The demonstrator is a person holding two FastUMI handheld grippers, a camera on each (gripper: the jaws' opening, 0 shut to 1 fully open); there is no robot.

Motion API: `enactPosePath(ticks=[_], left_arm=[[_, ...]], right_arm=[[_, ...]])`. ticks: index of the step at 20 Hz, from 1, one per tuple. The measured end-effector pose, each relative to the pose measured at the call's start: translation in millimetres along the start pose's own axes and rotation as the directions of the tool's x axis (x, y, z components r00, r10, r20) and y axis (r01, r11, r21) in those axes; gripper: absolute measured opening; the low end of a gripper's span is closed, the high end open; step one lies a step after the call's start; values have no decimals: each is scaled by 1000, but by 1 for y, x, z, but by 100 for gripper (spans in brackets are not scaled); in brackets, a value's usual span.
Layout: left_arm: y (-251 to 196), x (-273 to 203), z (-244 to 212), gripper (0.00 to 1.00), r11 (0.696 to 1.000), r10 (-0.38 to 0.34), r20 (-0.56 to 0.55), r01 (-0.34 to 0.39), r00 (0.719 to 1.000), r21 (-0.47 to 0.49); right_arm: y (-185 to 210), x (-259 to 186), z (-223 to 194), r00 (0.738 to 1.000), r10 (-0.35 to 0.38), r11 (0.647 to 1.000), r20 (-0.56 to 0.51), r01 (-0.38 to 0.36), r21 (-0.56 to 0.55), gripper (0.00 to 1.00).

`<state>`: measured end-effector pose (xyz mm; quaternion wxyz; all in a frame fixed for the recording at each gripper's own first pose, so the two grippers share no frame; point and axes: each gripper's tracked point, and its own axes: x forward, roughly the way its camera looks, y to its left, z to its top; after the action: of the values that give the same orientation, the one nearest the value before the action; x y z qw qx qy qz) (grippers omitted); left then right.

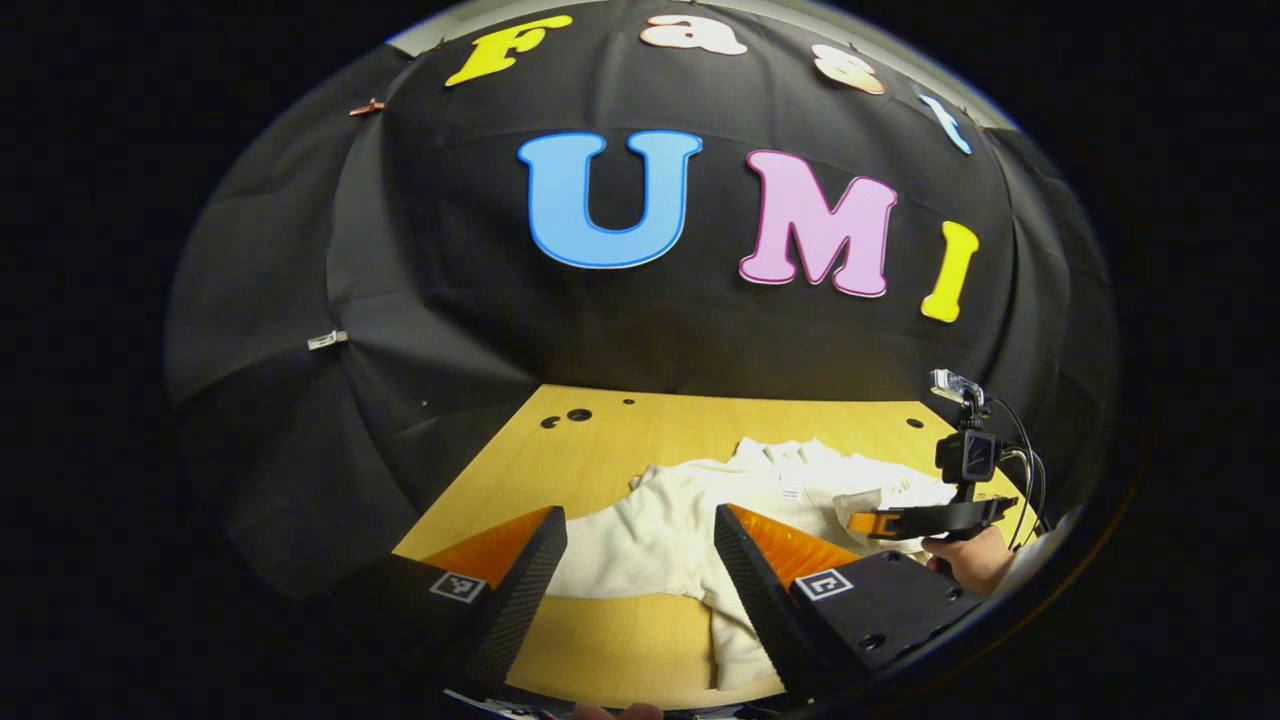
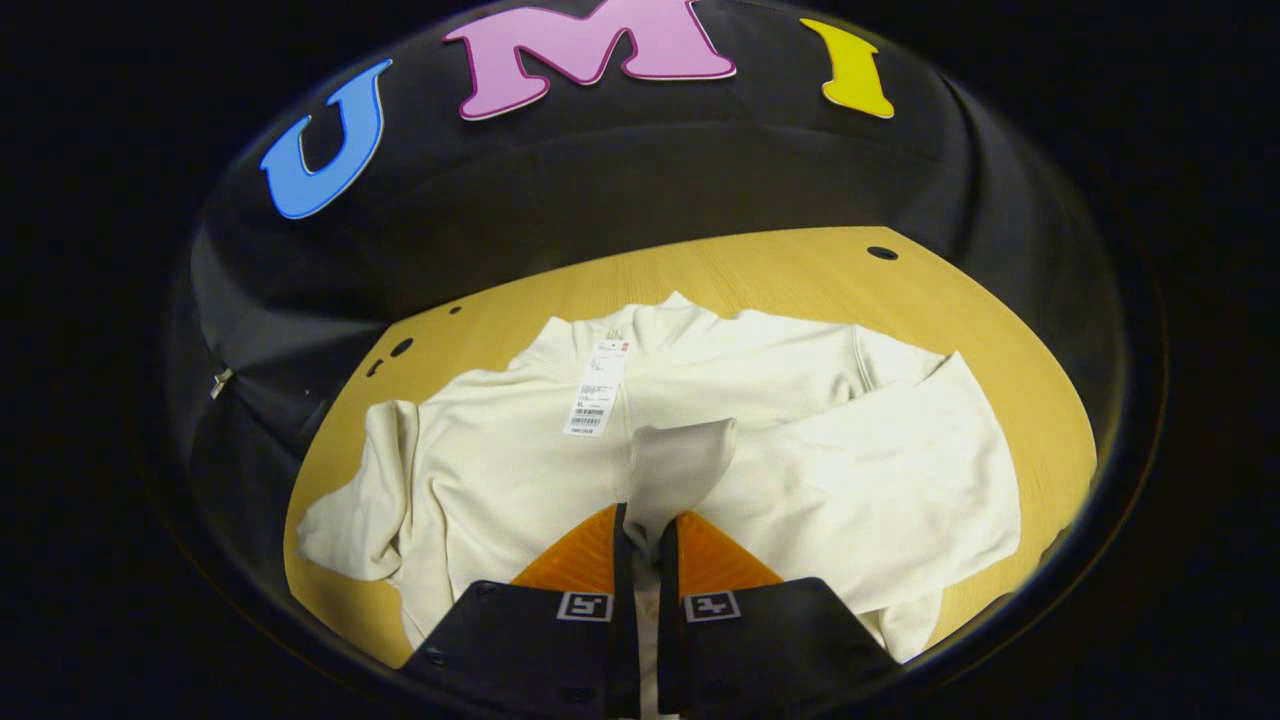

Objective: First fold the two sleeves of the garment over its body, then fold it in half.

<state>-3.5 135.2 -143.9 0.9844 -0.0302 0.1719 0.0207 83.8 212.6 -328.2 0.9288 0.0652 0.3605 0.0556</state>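
Wooden table (image 2: 1010, 330), light yellow-brown top, several dark round holes near its far edge. Cream garment (image 2: 800, 470) lies spread directly on it, collar toward the booth wall, a paper tag (image 2: 597, 390) resting on its chest.

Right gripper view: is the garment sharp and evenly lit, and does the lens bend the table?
Right gripper view: the garment is sharp and softly lit, without glare; the table edge curves strongly. Left gripper view: similar bending, and the wall is dim.
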Motion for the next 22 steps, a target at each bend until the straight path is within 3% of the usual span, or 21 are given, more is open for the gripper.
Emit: enactPosePath(ticks=[5,9,10,12,13,15,16,17,18,19,22], left_arm=[[22,12,-16,96,998,55,-45,-57,997,-27],[34,24,-30,96,996,76,-72,-79,995,-36],[38,27,-36,96,996,80,-80,-83,994,-41],[48,35,-46,96,993,98,-101,-104,990,-52],[51,38,-50,96,992,105,-111,-112,988,-56],[58,43,-56,96,990,124,-123,-132,985,-54],[62,47,-57,96,989,133,-125,-140,983,-53],[66,50,-58,96,988,138,-125,-146,983,-54],[69,52,-60,96,987,142,-125,-150,982,-55],[72,54,-62,96,987,144,-127,-152,981,-53],[85,64,-69,96,986,156,-120,-161,980,-35]], right_arm=[[-4,12,-23,995,-41,999,-86,41,1,13],[-2,13,-32,992,-10,1000,-124,13,25,23],[1,13,-31,992,5,1000,-122,-1,29,18],[5,11,-32,992,22,999,-123,-19,26,42],[7,10,-32,992,27,999,-122,-25,23,34],[13,6,-32,990,53,998,-127,-50,30,44],[16,5,-30,991,66,997,-119,-63,34,61],[20,1,-26,991,81,996,-106,-78,38,66],[26,-4,-23,990,101,994,-99,-97,41,77],[32,-9,-21,988,124,992,-95,-121,39,70],[38,-27,-15,984,155,988,-85,-153,31,71]])
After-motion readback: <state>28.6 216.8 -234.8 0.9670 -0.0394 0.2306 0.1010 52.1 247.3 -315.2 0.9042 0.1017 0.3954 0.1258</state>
